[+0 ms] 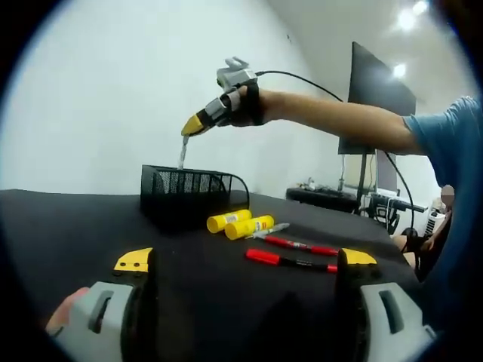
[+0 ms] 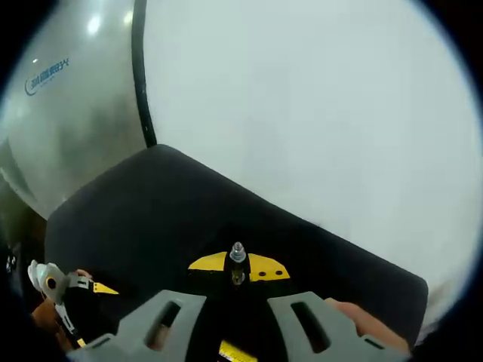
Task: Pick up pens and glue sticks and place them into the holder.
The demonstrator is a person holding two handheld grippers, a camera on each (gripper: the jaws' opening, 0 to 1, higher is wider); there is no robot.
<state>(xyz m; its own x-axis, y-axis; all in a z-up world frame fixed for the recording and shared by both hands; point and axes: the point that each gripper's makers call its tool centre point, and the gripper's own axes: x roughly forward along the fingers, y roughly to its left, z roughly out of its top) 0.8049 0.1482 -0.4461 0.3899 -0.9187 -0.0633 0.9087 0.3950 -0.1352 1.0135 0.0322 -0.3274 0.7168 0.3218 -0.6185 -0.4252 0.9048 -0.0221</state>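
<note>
On the matte black bench (image 1: 75,226), the left gripper (image 1: 245,264) rests with jaws spread wide. Beyond lie two slim red pens (image 1: 290,261), then two yellow cylindrical glue sticks (image 1: 240,223). Farther, the right gripper (image 1: 189,127) pinches a silvery pen (image 1: 182,153) above the black mesh holder (image 1: 185,192).

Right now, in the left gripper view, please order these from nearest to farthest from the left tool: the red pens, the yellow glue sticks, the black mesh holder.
1. The two red pens, on the black table just ahead, toward the right jaw.
2. The two yellow glue sticks, behind the pens, near the middle.
3. The black mesh holder, farthest, left of middle, under the right tool.
</note>
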